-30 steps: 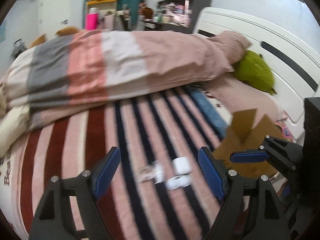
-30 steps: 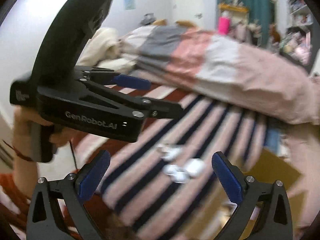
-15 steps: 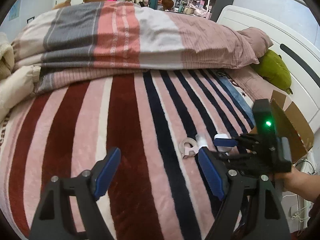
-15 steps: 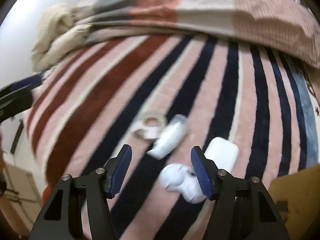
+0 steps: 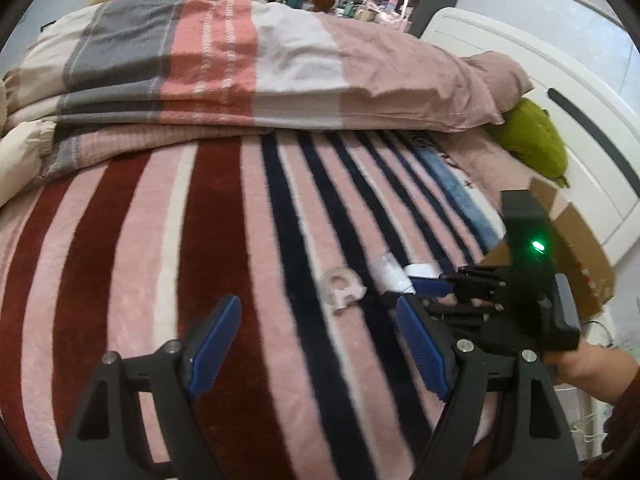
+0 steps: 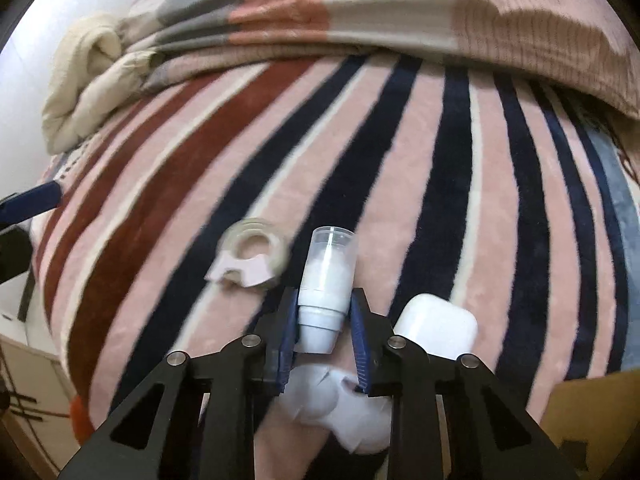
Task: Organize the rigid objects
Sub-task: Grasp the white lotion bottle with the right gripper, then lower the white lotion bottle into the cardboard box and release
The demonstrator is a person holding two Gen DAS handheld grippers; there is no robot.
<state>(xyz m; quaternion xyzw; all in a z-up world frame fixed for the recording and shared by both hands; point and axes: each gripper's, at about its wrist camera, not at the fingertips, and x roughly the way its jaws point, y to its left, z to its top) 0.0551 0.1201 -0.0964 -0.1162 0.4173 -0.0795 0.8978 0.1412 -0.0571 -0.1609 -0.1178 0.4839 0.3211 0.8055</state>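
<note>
Several small white objects lie on the striped blanket (image 6: 360,140). My right gripper (image 6: 324,312) is shut on a small white bottle with a clear cap (image 6: 328,272), which still rests on the blanket. A clear tape dispenser (image 6: 252,254) lies just left of it. A white rounded case (image 6: 438,330) lies to the right, and a white crumpled object (image 6: 340,408) sits under the jaws. In the left wrist view my left gripper (image 5: 320,340) is open and empty above the blanket, near the tape dispenser (image 5: 342,286), the bottle (image 5: 390,272) and the right gripper (image 5: 432,286).
A brown cardboard box (image 5: 576,248) stands open at the bed's right edge, also in the right wrist view (image 6: 596,412). A folded striped duvet (image 5: 240,64) fills the back. A green plush (image 5: 536,140) lies by the white headboard (image 5: 580,112).
My right gripper has moved down and forward and closed on the white bottle. My left gripper has stayed open and shifted little.
</note>
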